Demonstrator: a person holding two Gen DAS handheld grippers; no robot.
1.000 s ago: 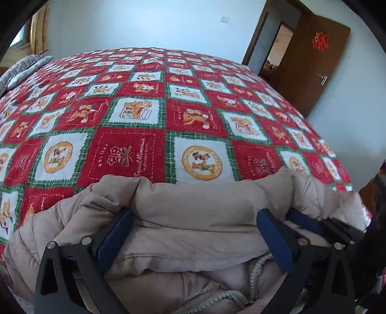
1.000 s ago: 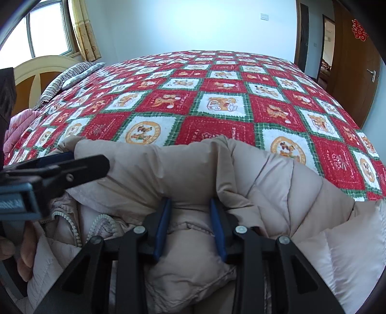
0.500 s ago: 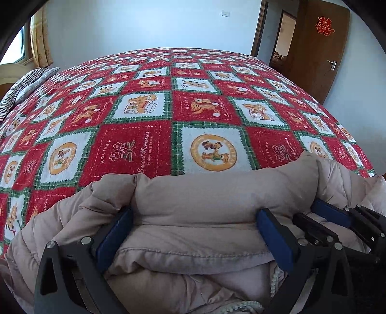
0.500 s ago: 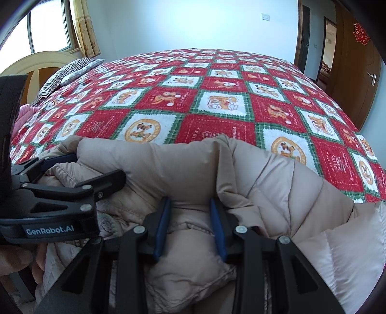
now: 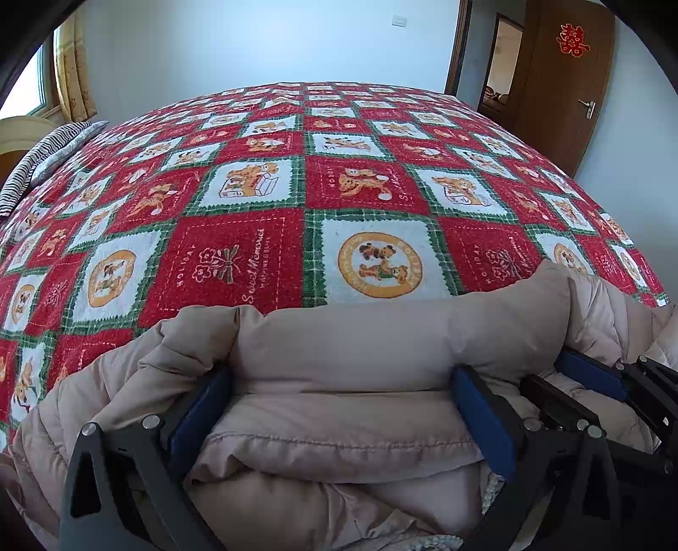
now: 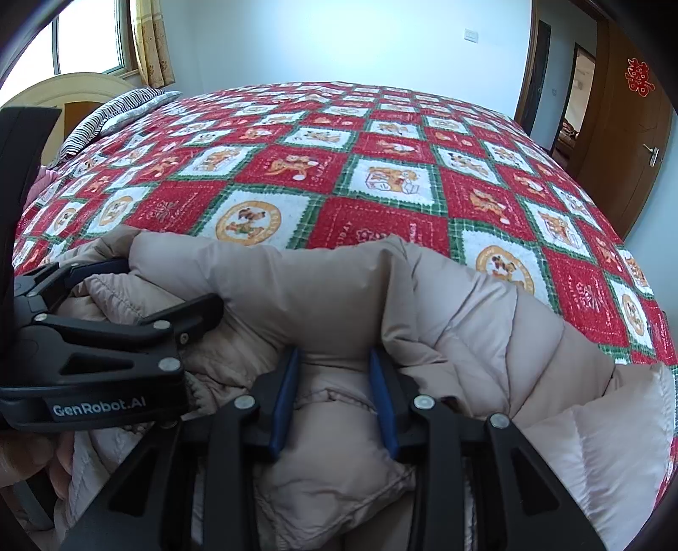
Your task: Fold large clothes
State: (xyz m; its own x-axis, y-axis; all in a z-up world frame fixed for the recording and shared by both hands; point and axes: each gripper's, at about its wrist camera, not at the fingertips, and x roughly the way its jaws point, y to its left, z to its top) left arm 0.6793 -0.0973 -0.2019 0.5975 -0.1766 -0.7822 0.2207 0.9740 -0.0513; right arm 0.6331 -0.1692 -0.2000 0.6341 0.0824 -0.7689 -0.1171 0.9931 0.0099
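A beige puffer jacket (image 5: 351,339) lies bunched at the near edge of the bed, its padded hem rolled toward me. In the left wrist view my left gripper (image 5: 339,381) stands wide, its blue pads pressed on either side of a thick fold of the jacket. My right gripper (image 6: 334,360) is shut on a narrower fold of the jacket (image 6: 296,288). The two grippers sit close together. The left gripper (image 6: 169,284) shows at the left of the right wrist view, and the right gripper (image 5: 542,371) at the right edge of the left wrist view. A hand (image 6: 25,457) holds the left gripper's handle.
A red, green and white patchwork bedspread (image 5: 237,258) covers the bed beyond the jacket. A striped pillow (image 6: 114,114) and a curved headboard (image 6: 76,84) are at the far left. A brown door (image 5: 563,84) stands at the right, and a window (image 6: 84,38) at the left.
The left gripper has shifted right, closer to the right gripper, and reaches further into the right wrist view. Both keep their hold on the jacket; the right gripper stays put.
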